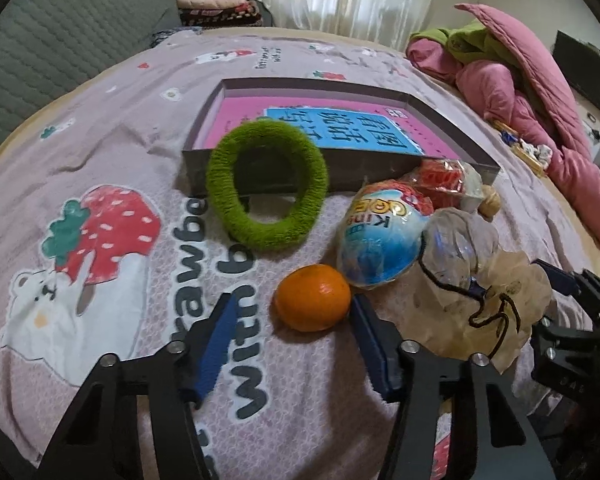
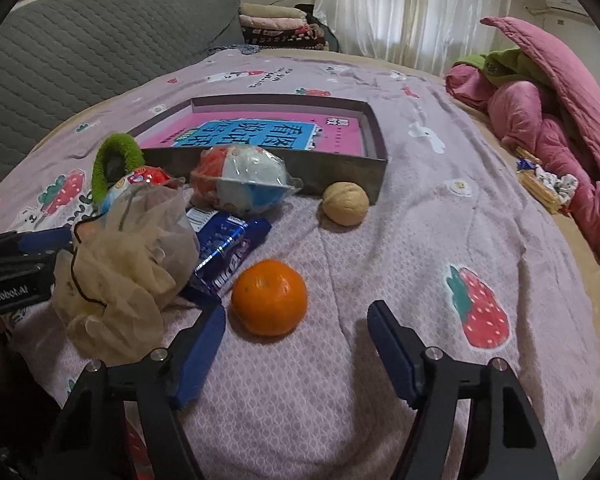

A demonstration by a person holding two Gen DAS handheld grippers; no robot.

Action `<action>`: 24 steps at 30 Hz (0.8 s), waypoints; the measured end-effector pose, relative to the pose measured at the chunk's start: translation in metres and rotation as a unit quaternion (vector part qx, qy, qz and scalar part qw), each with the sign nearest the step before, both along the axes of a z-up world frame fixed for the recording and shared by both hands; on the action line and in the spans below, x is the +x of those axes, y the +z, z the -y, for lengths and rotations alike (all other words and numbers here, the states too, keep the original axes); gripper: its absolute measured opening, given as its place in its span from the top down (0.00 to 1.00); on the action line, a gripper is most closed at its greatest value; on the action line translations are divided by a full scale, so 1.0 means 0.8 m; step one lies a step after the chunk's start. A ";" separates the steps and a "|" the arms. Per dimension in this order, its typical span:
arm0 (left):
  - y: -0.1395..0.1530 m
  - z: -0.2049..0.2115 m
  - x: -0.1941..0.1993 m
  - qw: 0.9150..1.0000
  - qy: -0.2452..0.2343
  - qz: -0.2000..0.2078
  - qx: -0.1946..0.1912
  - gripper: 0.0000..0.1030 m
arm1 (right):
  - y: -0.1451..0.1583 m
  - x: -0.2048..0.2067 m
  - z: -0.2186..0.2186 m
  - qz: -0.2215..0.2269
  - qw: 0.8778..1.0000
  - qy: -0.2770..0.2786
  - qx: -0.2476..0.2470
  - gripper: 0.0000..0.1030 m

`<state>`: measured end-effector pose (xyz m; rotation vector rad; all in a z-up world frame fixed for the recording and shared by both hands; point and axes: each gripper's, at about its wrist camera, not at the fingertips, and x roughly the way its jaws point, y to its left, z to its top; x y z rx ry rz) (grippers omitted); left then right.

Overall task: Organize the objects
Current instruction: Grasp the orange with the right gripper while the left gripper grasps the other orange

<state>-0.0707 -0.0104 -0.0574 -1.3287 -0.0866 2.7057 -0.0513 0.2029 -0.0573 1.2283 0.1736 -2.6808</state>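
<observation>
On the bed cover [image 1: 100, 140], each claw has its own orange just ahead of its blue pads. The left gripper [image 1: 292, 320] stands apart around the near half of the left orange [image 1: 313, 297]: one pad is almost at the fruit's right side, the other is clear of it on the left, so it grips nothing yet. The right gripper [image 2: 296, 328] is also open and empty; the right orange [image 2: 269, 297] lies a little forward and toward its left pad, not between the pads. Both fruits are round, so no long axis matters. The box [image 1: 332, 176] with a pink book inside waits beyond, probably the goal. Between stand the green ring [image 1: 266, 184], a wrapped toy egg [image 1: 380, 248], a crumpled mesh pouch [image 2: 128, 276], a blue snack wrapper [image 2: 228, 248] and a walnut [image 2: 345, 203], so a lift must pass over them.
</observation>
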 end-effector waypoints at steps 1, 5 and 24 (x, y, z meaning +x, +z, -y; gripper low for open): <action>-0.002 -0.002 -0.002 1.000 -0.002 0.002 -0.002 0.44 | -0.001 -0.002 0.000 0.004 1.000 0.003 -0.003 0.36; -0.004 -0.007 -0.005 1.000 -0.011 -0.001 -0.004 0.50 | -0.004 -0.010 0.005 0.012 1.000 0.021 0.001 0.45; 0.002 -0.007 -0.005 0.999 -0.030 0.003 0.012 0.64 | 0.032 -0.009 0.006 0.027 0.999 0.031 0.002 0.62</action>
